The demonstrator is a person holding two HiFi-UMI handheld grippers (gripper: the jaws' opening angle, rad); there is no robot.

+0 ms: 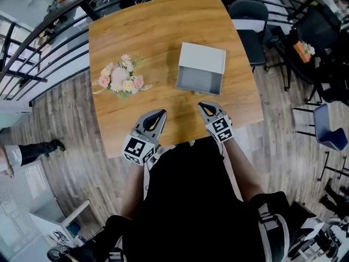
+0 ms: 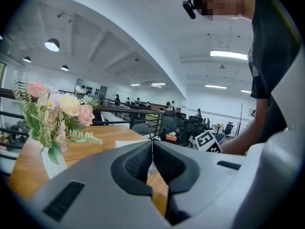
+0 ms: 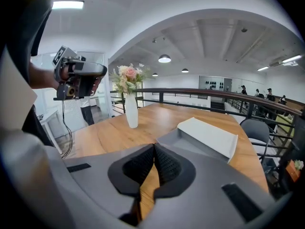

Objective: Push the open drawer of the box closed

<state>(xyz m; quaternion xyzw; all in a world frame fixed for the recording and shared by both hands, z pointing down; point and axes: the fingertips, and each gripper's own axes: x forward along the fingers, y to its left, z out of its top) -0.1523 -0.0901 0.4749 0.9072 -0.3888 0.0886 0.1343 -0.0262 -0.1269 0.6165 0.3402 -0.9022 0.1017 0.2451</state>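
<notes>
Drawer (image 1: pixel 199 82): grey, pulled out of the white box (image 1: pixel 203 56) on the side facing the person; open. Box stands right of centre on the wooden counter (image 1: pixel 136 26).
Right tool (image 1: pixel 202 105): just short of the drawer front, apart from it; jaws pressed together, nothing between them.
Left tool (image 1: pixel 161 112): beside the right one, over the counter's near edge; jaws likewise closed and empty.
Flowers (image 1: pixel 121 79): pink and cream bouquet in a white vase (image 3: pixel 131 113), left of the box, well apart.
Office chair (image 1: pixel 248 10): beyond the counter's far right corner.
</notes>
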